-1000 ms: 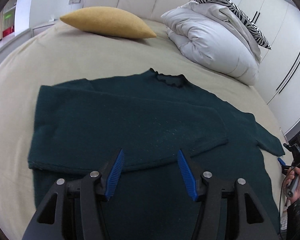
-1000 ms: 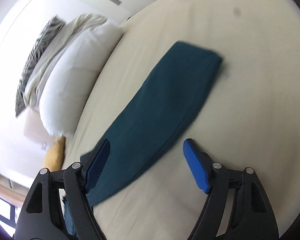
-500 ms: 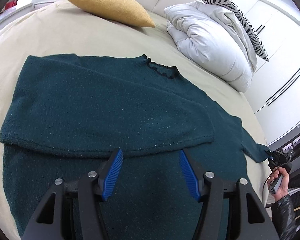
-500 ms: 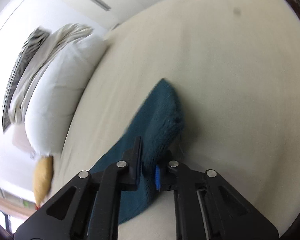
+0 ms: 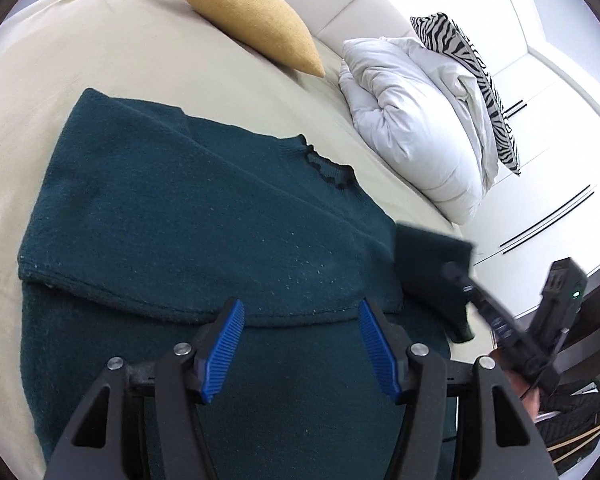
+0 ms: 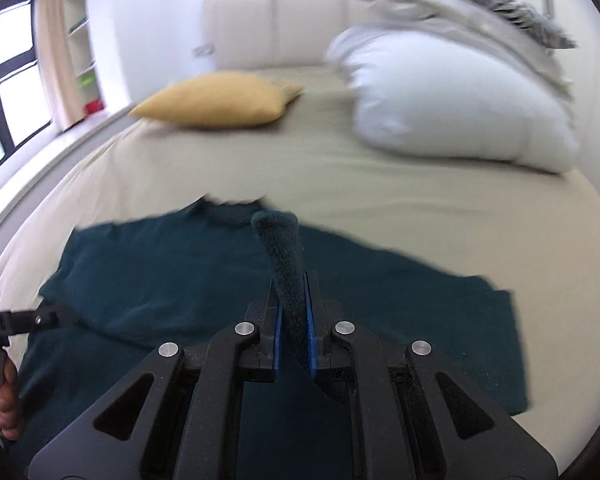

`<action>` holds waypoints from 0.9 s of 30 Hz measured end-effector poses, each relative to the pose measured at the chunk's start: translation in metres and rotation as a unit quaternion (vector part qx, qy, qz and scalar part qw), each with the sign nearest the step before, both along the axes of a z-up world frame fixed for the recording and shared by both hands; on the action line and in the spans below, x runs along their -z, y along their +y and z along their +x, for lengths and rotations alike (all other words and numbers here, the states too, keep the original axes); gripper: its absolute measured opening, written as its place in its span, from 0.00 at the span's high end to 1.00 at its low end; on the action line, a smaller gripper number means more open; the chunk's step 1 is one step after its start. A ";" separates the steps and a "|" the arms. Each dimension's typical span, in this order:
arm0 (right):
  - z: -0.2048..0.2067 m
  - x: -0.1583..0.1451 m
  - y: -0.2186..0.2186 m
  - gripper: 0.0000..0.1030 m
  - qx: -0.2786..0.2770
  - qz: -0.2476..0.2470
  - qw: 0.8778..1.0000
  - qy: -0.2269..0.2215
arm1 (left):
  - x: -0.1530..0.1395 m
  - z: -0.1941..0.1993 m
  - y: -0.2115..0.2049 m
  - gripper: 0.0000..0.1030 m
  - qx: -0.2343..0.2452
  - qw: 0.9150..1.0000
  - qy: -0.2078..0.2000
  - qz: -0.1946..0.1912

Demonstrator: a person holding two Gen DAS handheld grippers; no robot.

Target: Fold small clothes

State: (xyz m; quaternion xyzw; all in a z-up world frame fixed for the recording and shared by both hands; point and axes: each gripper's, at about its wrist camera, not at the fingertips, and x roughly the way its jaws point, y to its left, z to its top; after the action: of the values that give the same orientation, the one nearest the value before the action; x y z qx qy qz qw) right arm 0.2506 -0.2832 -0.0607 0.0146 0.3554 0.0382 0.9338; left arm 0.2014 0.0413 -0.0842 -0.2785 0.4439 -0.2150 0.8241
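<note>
A dark teal sweater (image 5: pixel 204 232) lies flat on the beige bed (image 5: pixel 80 52), its left sleeve folded across the chest. My left gripper (image 5: pixel 300 320) is open and empty, hovering over the sweater's lower body. My right gripper (image 6: pixel 292 312) is shut on the right sleeve's cuff (image 6: pixel 280 248), held up above the sweater body (image 6: pixel 172 280). In the left wrist view the lifted sleeve (image 5: pixel 428 268) and the right gripper (image 5: pixel 460 296) show at the right.
A yellow cushion (image 5: pixel 244 12) lies near the headboard. A white duvet bundle (image 5: pixel 416 120) with a zebra pillow (image 5: pixel 472 76) sits at the bed's far right. White wardrobe doors (image 5: pixel 548 184) stand beyond the bed.
My right gripper closed on the right sleeve's cuff, lifted it and carried it inward over the sweater. My left gripper stayed open over the hem, shifting slightly.
</note>
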 end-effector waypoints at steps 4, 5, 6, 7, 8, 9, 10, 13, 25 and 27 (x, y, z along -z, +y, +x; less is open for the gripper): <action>0.011 0.034 0.037 0.91 -0.010 -0.012 1.000 0.020 | 0.002 0.010 -0.003 0.40 0.004 1.000 0.002 -0.007; 0.012 0.040 0.039 0.89 -0.010 -0.006 1.000 0.025 | 0.002 0.014 -0.007 0.40 0.008 1.000 0.004 -0.008; 0.012 0.049 0.047 0.85 -0.009 -0.002 0.999 0.037 | 0.002 0.017 -0.012 0.39 0.016 1.000 0.006 -0.009; 0.004 0.060 0.057 0.81 -0.009 0.002 0.999 0.051 | 0.002 0.021 -0.018 0.38 0.025 1.000 0.009 -0.008; 0.001 0.066 0.062 0.70 -0.014 0.011 0.998 0.064 | 0.001 0.026 -0.026 0.37 0.034 0.999 0.010 -0.005; -0.008 0.071 0.067 0.50 -0.022 0.022 0.997 0.068 | 0.000 0.029 -0.032 0.35 0.040 0.999 0.008 -0.002; -0.019 0.071 0.064 0.41 -0.032 0.040 0.997 0.062 | -0.001 0.032 -0.039 0.35 0.045 0.999 0.008 0.002; -0.081 0.073 0.065 0.35 -0.036 0.079 0.996 0.028 | -0.001 0.045 -0.066 0.34 0.069 0.997 0.010 0.016; -0.139 0.118 -0.040 0.36 0.024 0.312 0.949 0.039 | 0.004 0.095 -0.167 0.53 0.146 0.974 0.014 0.175; -0.141 0.120 -0.044 0.36 0.021 0.321 0.946 0.034 | 0.002 0.096 -0.171 0.77 0.148 0.969 0.008 0.199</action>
State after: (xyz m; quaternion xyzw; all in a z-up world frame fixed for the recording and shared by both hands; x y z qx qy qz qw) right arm 0.1099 -0.3270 -0.1806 0.3226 0.3559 0.1298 0.8674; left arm 0.2971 -0.1302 -0.0860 -0.0415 0.5208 -0.2398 0.8183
